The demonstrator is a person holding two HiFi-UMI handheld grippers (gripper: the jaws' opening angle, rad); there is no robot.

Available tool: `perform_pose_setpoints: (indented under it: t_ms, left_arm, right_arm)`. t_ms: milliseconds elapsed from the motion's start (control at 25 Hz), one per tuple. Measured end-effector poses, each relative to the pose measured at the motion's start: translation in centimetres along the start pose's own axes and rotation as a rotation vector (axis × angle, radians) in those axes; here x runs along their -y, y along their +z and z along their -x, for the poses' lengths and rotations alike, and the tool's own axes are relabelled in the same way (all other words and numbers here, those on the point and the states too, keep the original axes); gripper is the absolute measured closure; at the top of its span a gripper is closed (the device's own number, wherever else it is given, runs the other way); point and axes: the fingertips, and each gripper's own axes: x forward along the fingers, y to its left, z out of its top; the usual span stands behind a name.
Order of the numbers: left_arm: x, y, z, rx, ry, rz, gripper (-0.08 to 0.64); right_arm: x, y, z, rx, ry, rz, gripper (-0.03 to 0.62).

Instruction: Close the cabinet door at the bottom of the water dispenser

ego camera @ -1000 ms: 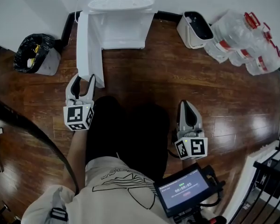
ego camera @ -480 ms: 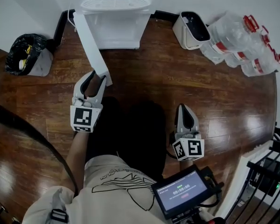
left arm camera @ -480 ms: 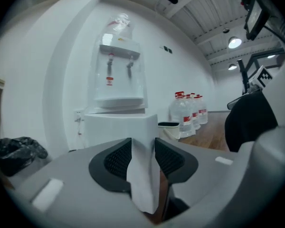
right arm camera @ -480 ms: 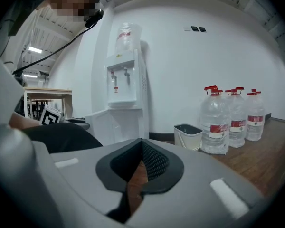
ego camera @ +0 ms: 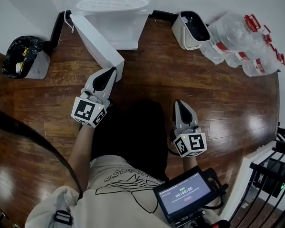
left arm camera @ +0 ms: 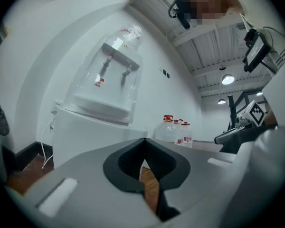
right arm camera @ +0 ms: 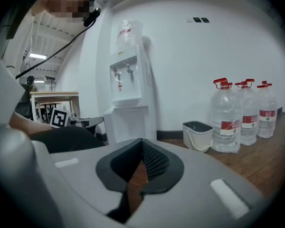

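Now | left gripper [ego camera: 112, 71] just closed, empty | cabinet door [ego camera: 98, 40] edge beside its tip

fig.: head view – bright, even indoor light; soft glare on wood floor [ego camera: 249, 125] at right. gripper views – fisheye w/ dark vignetted corners, ceiling lamps [left arm camera: 228, 79] lit, near foreground soft, out of focus.

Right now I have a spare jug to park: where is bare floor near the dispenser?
Bare floor lies between the bin and the open door, and a wider stretch on the near side of the bucket and jugs. It is crowded along the wall right of the dispenser, where bucket and jugs huddle.
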Motion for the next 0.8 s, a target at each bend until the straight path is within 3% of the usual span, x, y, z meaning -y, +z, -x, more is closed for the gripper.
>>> perform_pose_setpoints:
  t_ms: [120, 240, 400, 520, 720, 760, 800]
  left_arm:
    - [0.0, -2.0, -1.3, -0.023, 0.015, 0.02, 0.554]
    - [-0.2, -4.4, -2.2, -0.112, 0.02, 0.055, 0.551]
    - [1.5, -5.2, 0.6, -0.23, -0.033, -0.065, 0.537]
    - [0.7, -3.9, 3.1, -0.247, -0.013, -0.121, 0.537]
    - [-2.1, -1.5, 8.7, -0.222, 0.086, -0.151, 0.537]
    - [-2.4, -1.6, 10.0, -0.243, 0.098, -0.155, 0.537]
    - [-2.9, -1.8, 11.2, -0.267, 0.11, -0.158, 0.537]
  right_arm:
    - [-1.0, 0.2, 0.4, -0.003, 0.007, 0.047, 0.589]
    - [-0.6, 0.1, 1.0, -0.011, -0.016, 0.06, 0.589]
    - [0.2, -1.0, 0.8, -0.028, -0.018, 0.037, 0.589]
    - [-0.9, -1.5, -2.3, -0.038, 0.072, 0.008, 0.589]
    - [-5.8, -1.1, -9.2, -0.033, 0.229, 0.044, 0.586]
    - [-7.1, -1.0, -10.7, -0.04, 0.275, 0.021, 0.488]
    - [-8.4, -0.8, -12.3, -0.052, 0.323, -0.003, 0.22]
